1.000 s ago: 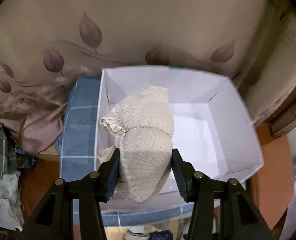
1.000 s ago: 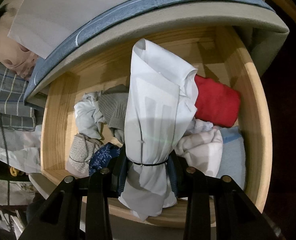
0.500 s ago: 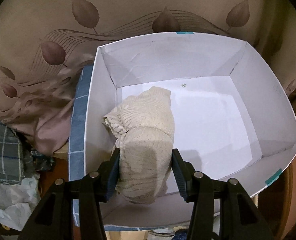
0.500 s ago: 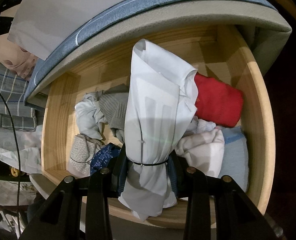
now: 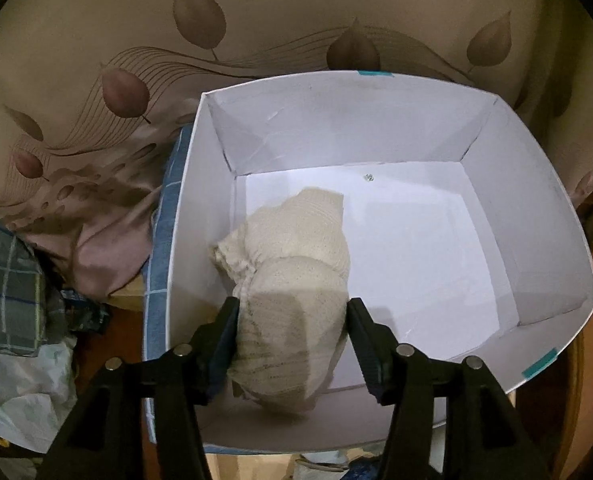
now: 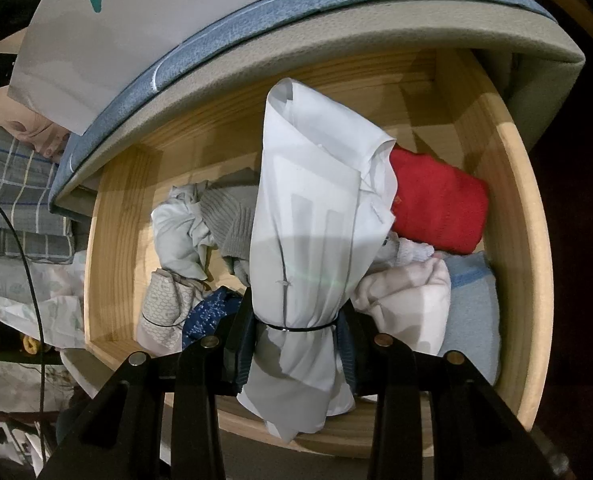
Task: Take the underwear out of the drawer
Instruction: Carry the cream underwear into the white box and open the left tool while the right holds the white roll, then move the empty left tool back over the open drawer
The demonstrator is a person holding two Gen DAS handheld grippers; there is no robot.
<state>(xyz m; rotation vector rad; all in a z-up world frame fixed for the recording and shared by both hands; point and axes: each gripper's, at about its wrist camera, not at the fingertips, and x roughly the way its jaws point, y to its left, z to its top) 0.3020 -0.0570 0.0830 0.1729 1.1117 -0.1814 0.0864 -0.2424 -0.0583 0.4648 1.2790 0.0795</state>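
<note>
The left tool (image 5: 292, 332) hangs tilted down over the white box (image 5: 536, 216), with the cream underwear (image 5: 292, 264) between its jaws. Its jaws have just been opening: the right pad now shows a sliver of gap from the cloth, while the left pad looks to be touching it yet, so I judge the grip loose or let go. The bundle's long axis runs straight away from the tool, its far end low toward the box floor near the left wall, though whether it rests there I cannot tell. The drop turns on just that: the cloth lies directly below and ahead of the jaws, inside the walls, so letting go should land it in the box

The right tool (image 6: 296, 328) is clamped tight on a rolled white garment (image 6: 316, 208), held above the wooden drawer (image 6: 520, 240), its long axis also pointing away from the tool. Red, grey and blue clothes lie beneath it in the drawer
</note>
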